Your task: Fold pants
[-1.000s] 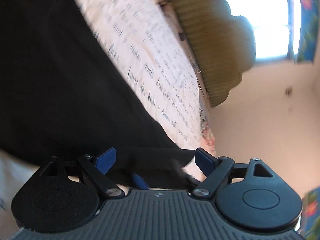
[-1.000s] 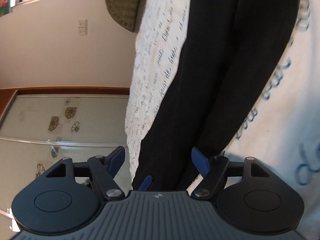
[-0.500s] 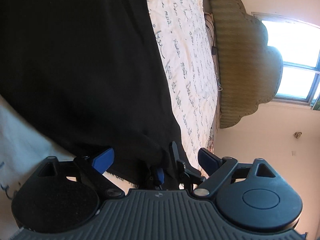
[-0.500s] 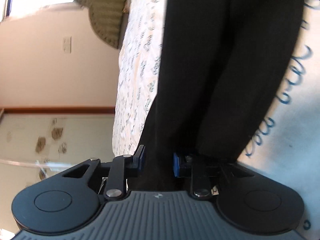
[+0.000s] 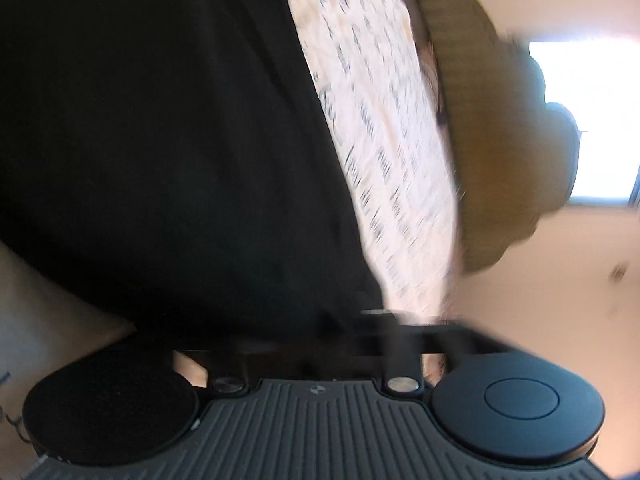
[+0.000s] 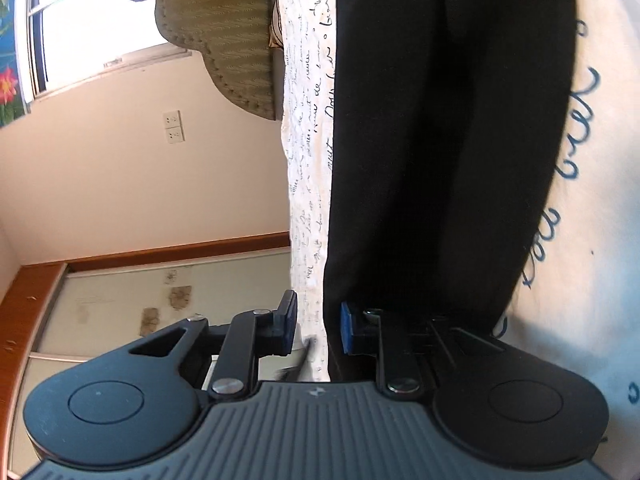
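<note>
Black pants (image 6: 440,140) lie spread on a bed sheet (image 6: 308,128) printed with cursive script. In the right wrist view they run from the top of the frame down to the tongs, two legs side by side, with the sheet showing on both sides of them.

The right tongs (image 6: 318,328) sit at the lower middle of that frame. Their blue pads (image 6: 346,328) stand narrowly apart, with the left edge of the pants and a strip of sheet between them. Whether the pads actually press the cloth cannot be told.

The left wrist view is blurred. There the pants (image 5: 160,140) fill the left and centre of the frame, the sheet (image 5: 384,152) runs diagonally to their right, and an olive padded headboard (image 5: 488,140) stands in the upper right before a bright window (image 5: 596,120). The left tongs (image 5: 332,340) have just been closing and now stand pressed together at the lower edge of the black fabric, seemingly pinching it, though blur hides the pads.
</note>
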`<state>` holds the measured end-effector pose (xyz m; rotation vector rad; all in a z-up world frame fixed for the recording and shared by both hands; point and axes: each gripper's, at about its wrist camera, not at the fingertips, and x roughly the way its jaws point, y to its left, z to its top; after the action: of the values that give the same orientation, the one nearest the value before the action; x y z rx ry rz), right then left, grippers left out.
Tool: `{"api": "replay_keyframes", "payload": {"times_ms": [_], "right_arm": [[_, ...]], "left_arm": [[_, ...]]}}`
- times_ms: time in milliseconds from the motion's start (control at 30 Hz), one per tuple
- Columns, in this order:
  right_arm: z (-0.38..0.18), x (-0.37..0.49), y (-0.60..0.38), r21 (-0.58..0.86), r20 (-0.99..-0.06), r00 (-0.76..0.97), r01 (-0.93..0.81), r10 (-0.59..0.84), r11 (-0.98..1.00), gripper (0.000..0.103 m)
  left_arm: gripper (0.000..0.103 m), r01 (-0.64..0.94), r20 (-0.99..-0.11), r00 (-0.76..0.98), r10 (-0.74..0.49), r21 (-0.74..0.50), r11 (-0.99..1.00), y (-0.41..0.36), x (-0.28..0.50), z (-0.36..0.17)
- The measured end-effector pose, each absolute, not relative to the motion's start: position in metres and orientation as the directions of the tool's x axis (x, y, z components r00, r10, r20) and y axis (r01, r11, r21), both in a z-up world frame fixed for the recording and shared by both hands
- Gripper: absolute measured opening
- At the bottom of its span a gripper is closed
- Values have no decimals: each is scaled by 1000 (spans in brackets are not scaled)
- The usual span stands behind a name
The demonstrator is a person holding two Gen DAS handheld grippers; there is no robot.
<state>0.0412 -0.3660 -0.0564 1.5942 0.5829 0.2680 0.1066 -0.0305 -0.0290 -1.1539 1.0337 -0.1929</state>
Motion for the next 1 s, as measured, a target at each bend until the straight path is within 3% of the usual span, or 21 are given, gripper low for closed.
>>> {"api": "replay_keyframes", "payload": {"times_ms": [67,167,333,533,667,733,800,833,1000], "right_arm": [[-57,38,-366,970,-225,839,240,495,35,28],[-61,39,-363,958,-269,827,283,494,48,59],[-59,48,-364,976,-207,867,217,453,31,62],[-76,31,-420,976,-138,957,175,256,-131,59],[-71,13,-456,986,-108,984,124,139,-111,59],[-66,6,-467,991,-89,990,99,109,-87,54],[-60,4,-473,992,-114,987,118,111,-34,19],[-59,1,-474,992,-127,986,129,108,-10,15],[-57,-3,-484,987,-160,985,160,68,1,14]], "left_arm": [[13,-384,-590,535,-604,-807,449,-31,106,-30],[13,-344,-580,562,-590,-812,471,-31,105,-23],[14,-328,-570,562,-599,-819,471,-26,100,-19],[14,-351,-585,536,-609,-810,469,-20,97,-24],[14,-368,-601,514,-612,-799,476,-18,96,-31],[14,-369,-604,507,-614,-796,479,-19,97,-32],[14,-363,-604,508,-614,-797,483,-19,95,-31],[14,-362,-603,508,-615,-797,483,-19,95,-31],[15,-352,-604,501,-621,-797,491,-17,92,-32]]}}
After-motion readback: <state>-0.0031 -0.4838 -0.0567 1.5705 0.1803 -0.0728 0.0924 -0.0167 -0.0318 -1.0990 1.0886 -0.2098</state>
